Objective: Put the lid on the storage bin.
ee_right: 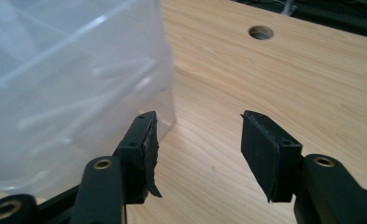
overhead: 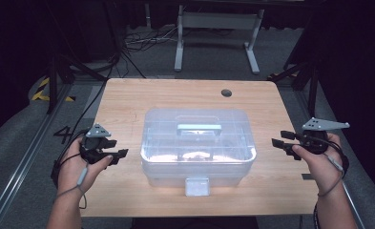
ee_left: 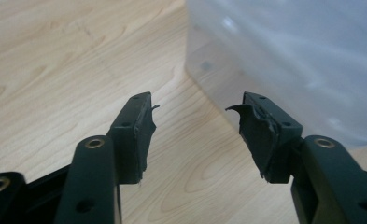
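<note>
With the clear lidded box (overhead: pixel 198 145) sitting mid-worktop (overhead: pixel 128 98) and both the left gripper (overhead: pixel 112 153) and right gripper (overhead: pixel 281 142) flanking it, fingers spread and empty, I judge I should bring both in level, squarely against its 2 end walls.

Left gripper (overhead: pixel 119 153): black two-jaw tool, grey three-cornered plate on top, dark cable looping by wrist. Right gripper (overhead: pixel 277 142): same black build, same grey plate. Jaw arms carry brass-ringed screw holes; black pads (ee_left: pixel 143 135) torn, frayed at edges. Forearms bare, no sleeves.
</note>
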